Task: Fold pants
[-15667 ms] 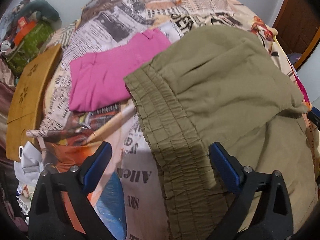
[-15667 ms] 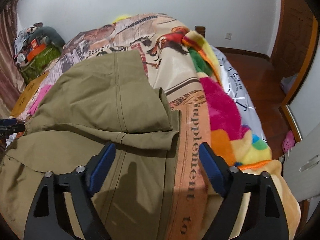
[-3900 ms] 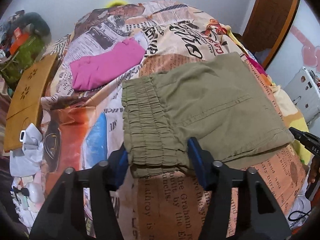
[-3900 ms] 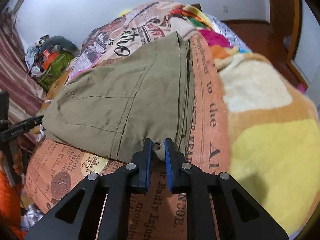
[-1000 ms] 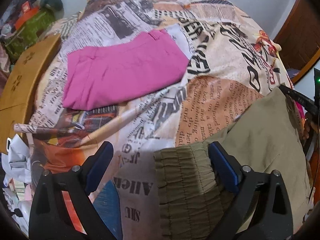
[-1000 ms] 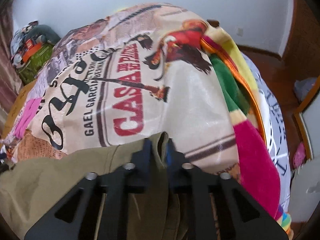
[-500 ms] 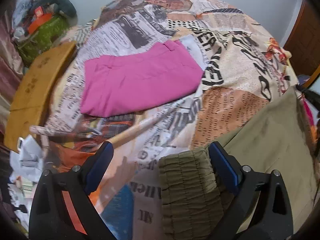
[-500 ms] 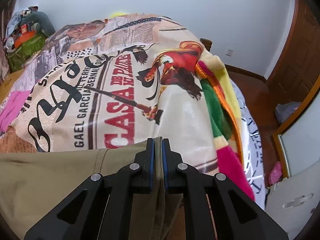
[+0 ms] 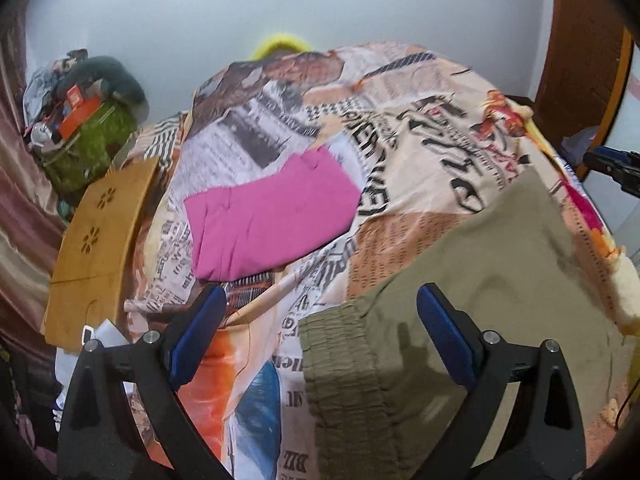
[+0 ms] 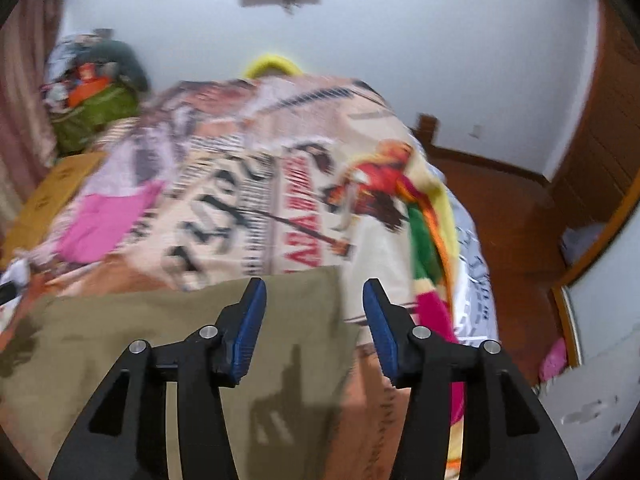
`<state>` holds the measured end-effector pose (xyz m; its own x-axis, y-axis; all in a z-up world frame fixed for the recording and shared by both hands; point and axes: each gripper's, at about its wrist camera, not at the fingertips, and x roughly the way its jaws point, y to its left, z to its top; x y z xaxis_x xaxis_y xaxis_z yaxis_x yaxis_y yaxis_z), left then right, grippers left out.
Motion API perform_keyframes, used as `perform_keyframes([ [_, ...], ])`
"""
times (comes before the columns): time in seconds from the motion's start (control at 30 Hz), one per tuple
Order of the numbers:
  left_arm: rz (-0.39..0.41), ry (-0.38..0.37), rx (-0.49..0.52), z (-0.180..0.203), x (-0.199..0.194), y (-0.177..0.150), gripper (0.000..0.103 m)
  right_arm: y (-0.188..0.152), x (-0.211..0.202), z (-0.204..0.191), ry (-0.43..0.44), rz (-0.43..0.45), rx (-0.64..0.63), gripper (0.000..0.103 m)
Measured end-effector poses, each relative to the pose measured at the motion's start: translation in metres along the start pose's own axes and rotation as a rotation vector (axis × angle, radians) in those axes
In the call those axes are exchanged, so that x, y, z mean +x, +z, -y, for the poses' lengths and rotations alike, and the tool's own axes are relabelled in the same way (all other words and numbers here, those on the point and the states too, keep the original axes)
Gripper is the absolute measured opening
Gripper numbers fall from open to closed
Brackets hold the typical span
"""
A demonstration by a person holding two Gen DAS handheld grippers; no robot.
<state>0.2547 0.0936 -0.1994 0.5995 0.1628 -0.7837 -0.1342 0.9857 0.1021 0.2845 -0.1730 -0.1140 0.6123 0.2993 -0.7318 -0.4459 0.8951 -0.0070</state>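
Note:
The olive-green pants (image 9: 460,320) lie folded on the printed bedspread (image 9: 400,140), elastic waistband (image 9: 344,368) toward my left side. My left gripper (image 9: 320,332) is open and empty above the waistband edge. My right gripper (image 10: 314,320) is open and empty above the far right corner of the pants (image 10: 200,340). Its tip also shows at the right edge of the left wrist view (image 9: 612,162).
A folded pink garment (image 9: 272,216) lies farther back on the bed. A wooden board (image 9: 100,236) and a green bag (image 9: 88,140) stand at the left. The bed's right edge drops to a wooden floor (image 10: 512,220); a door (image 10: 612,140) is at the right.
My right gripper has opened and let go of the pants corner, which now lies flat. Both grippers have lifted and tilted up, showing more wall.

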Motion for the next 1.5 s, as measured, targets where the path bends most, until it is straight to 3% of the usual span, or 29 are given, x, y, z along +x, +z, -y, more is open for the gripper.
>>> perform_keyframes([
  [0.13, 0.021, -0.028, -0.001, 0.005, -0.015, 0.005, 0.097, -0.003, -0.031, -0.024, 0.097, 0.060, 0.010, 0.068],
  [0.27, 0.037, -0.047, 0.004, 0.010, -0.025, 0.009, 0.099, -0.012, -0.042, -0.048, 0.179, 0.052, 0.013, 0.071],
  [0.43, 0.009, -0.084, 0.016, 0.019, -0.016, 0.010, 0.100, -0.023, -0.029, -0.073, 0.202, 0.003, -0.035, 0.082],
  [0.6, -0.082, -0.108, 0.026, 0.027, 0.019, 0.009, 0.100, -0.030, 0.002, -0.082, 0.219, -0.095, -0.012, 0.082],
  [0.8, -0.239, -0.194, -0.012, 0.031, 0.066, 0.006, 0.100, -0.041, 0.044, -0.086, 0.237, -0.236, 0.033, 0.082],
  [0.97, -0.322, -0.197, -0.005, 0.037, 0.092, -0.004, 0.100, -0.053, 0.074, -0.096, 0.248, -0.340, 0.003, 0.082],
  [1.03, -0.338, -0.184, 0.019, 0.041, 0.098, -0.009, 0.100, -0.059, 0.080, -0.102, 0.254, -0.379, -0.026, 0.082],
  [1.23, -0.313, -0.134, 0.101, 0.052, 0.087, -0.012, 0.100, -0.064, 0.069, -0.105, 0.241, -0.384, -0.076, 0.082],
  [1.5, -0.307, -0.141, 0.073, 0.046, 0.068, -0.026, 0.100, -0.077, 0.046, -0.102, 0.189, -0.376, -0.119, 0.082],
])
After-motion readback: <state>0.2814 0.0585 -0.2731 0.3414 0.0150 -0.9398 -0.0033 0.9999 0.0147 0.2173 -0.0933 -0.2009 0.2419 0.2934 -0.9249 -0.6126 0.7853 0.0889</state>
